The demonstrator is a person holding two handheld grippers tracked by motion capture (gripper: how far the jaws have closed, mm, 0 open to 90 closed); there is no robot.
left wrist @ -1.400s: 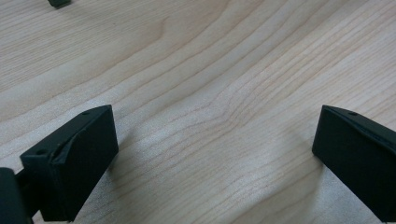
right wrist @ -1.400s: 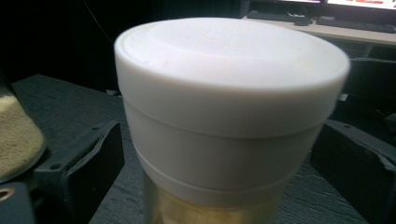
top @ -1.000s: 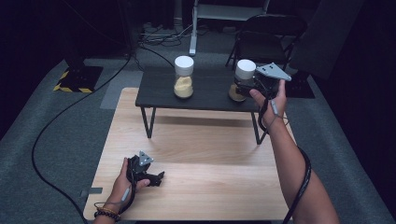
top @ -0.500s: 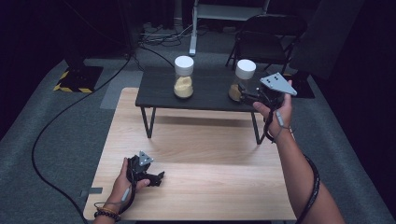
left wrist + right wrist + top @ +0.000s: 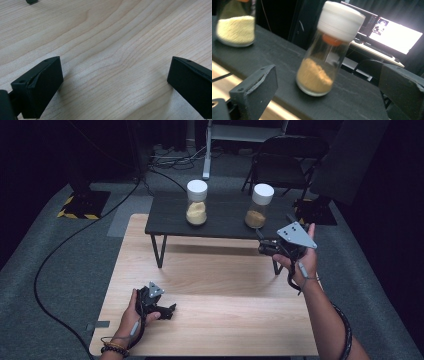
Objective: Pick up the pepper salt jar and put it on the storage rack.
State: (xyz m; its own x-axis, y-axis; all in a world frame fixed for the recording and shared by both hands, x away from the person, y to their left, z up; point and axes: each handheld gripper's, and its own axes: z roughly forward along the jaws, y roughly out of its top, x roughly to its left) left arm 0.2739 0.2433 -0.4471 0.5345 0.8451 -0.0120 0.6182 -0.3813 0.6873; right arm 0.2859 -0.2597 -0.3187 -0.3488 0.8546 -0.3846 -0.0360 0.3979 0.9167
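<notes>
- Your right tool (image 5: 264, 248) hangs in the air just off the near edge of the black table (image 5: 170, 215), jaws wide apart and holding nothing.
- In the right gripper view, the brown jar (image 5: 327, 52) stands between those jaws but farther off, untouched, its white cap on.
- That brown jar (image 5: 258, 206) stands upright on the right part of the black table, near your right tool.
- The yellow jar (image 5: 196, 203) stands upright to its left, well apart from it, also white-capped.
- Your left tool (image 5: 167, 310) rests low on the wooden table (image 5: 225, 310) at the near left, jaws spread.
- The left gripper view shows bare wood grain between those jaws.
</notes>
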